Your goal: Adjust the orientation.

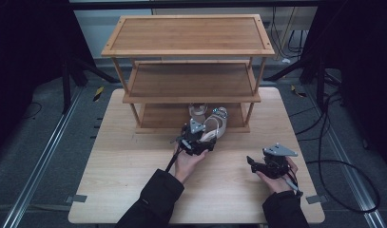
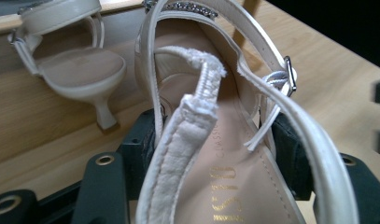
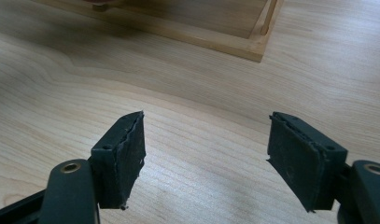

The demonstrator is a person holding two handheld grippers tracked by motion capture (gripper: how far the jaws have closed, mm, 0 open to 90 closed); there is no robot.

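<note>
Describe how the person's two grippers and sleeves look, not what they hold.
Both grippers are black. The left gripper and the right gripper each carry a grey three-cornered plate on top and trail a dark cable. The right one's black pads look rough-edged, with brass-coloured eyelets on the jaw arms. Both sleeves are dark.

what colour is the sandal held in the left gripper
Cream-white with a tan insole: the sandal shows best in the left gripper view.
</note>
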